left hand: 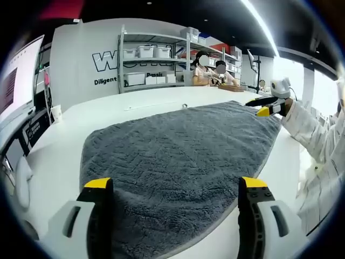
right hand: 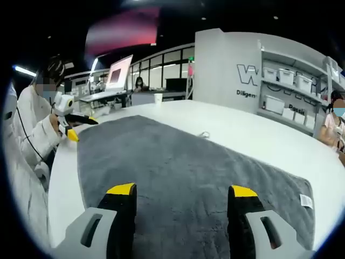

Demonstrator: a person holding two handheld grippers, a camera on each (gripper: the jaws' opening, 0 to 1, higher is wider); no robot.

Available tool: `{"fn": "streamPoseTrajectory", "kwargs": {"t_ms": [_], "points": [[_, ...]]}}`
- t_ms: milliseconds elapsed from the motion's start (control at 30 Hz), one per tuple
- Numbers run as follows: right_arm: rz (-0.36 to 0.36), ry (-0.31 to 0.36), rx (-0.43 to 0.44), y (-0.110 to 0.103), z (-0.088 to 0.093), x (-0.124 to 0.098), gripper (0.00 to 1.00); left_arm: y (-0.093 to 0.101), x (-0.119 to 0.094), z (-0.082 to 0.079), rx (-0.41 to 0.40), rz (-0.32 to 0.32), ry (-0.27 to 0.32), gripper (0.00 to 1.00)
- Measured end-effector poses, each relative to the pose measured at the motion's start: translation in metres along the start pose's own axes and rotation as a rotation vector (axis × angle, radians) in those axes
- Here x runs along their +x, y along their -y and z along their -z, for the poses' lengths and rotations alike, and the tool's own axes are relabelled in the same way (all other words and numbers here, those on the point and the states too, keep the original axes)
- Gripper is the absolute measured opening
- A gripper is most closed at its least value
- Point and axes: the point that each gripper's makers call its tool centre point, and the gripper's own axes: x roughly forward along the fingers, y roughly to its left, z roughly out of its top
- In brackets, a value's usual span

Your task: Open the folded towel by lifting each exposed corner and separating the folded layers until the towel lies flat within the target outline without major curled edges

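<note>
- Left gripper [left hand: 175, 186]: yellow-tipped fingers [left hand: 97, 184] spread wide, empty, poised over the near edge of the grey towel [left hand: 178, 151].
- Right gripper [right hand: 182, 191]: fingers [right hand: 122, 190] likewise parted, gripping nothing.
- Towel spread across white worktop [left hand: 145, 102]; shelving unit [left hand: 156, 59] with storage bins beyond.
- Right gripper view: white label [right hand: 306, 200] at towel's right corner, monitor [right hand: 119, 70] far back.

Bright, even light from a ceiling strip [left hand: 262, 24] overhead; the white table [left hand: 156, 105] glares a bit. Shadows soft. Fisheye bends the shelves [left hand: 156, 59] and edges, and far background goes hazy, slightly blurred.
</note>
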Motion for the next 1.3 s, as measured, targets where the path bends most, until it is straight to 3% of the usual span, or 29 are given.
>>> {"fn": "streamPoseTrajectory", "kwargs": {"t_ms": [167,367,533,633,733,1300], "points": [[-0.030,0.015,-0.011,-0.007,-0.012,0.023,0.63,0.001,-0.003,-0.001,-0.003,0.001,0.003,0.95],[-0.034,-0.016,-0.039,-0.013,-0.012,0.042,0.62,0.001,-0.005,0.000,-0.003,-0.002,-0.001,0.95],[-0.037,-0.053,-0.018,-0.013,-0.004,0.060,0.61,0.000,-0.006,0.000,-0.014,-0.006,0.003,0.94],[-0.070,-0.086,-0.026,-0.027,0.006,0.067,0.61,0.000,-0.007,0.000,-0.020,-0.005,0.005,0.95],[-0.096,-0.077,-0.013,-0.034,0.006,0.070,0.58,-0.001,-0.007,0.001,-0.020,-0.005,0.004,0.94],[-0.097,-0.059,0.005,-0.037,0.006,0.070,0.58,0.000,-0.004,0.007,-0.026,0.002,-0.012,0.92]]}}
